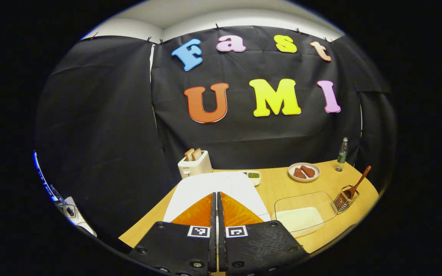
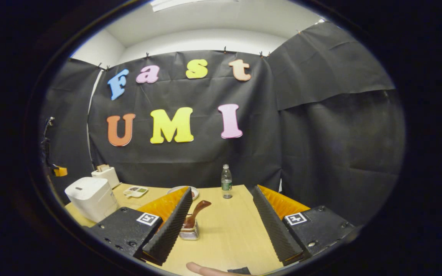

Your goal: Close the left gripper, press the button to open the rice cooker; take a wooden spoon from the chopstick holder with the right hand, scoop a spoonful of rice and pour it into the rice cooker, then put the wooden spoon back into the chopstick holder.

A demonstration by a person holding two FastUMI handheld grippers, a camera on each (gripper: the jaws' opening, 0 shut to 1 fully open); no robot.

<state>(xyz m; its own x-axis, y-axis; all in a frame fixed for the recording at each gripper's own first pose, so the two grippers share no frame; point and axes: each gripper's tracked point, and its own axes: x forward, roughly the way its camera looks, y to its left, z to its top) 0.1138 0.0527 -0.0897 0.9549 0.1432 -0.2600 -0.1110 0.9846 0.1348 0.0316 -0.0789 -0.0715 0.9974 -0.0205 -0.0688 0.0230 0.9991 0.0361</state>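
The rice cooker (image 2: pixel 91 197) is sitting at the left end of the table (image 2: pixel 228 234) in the right gripper view, lid down. In the left gripper view its white top (image 1: pixel 213 188) is lying directly ahead of the left gripper (image 1: pixel 217 203), whose fingers are pressing together with nothing between them. Whether the tips are touching the lid cannot be determined.

The wooden spoon (image 1: pixel 359 181) is standing tilted in the chopstick holder (image 1: pixel 345 199) at the table's right side, handle pointing up. Just beside the holder, a clear container (image 1: pixel 305 212) is holding white rice.

The right gripper (image 2: pixel 221 214) is hovering with its fingers spread wide, empty; the spoon and holder (image 2: pixel 190 230) are appearing between them, nearer the left finger.

Farther back, a toaster (image 1: pixel 195 164) with bread, a small sauce dish (image 1: pixel 252 176), a plate (image 1: pixel 304 171) of brown food and a bottle (image 2: pixel 226 181) are standing on the table. A fingertip (image 2: pixel 202 269) is showing at the bottom edge of the right gripper view.
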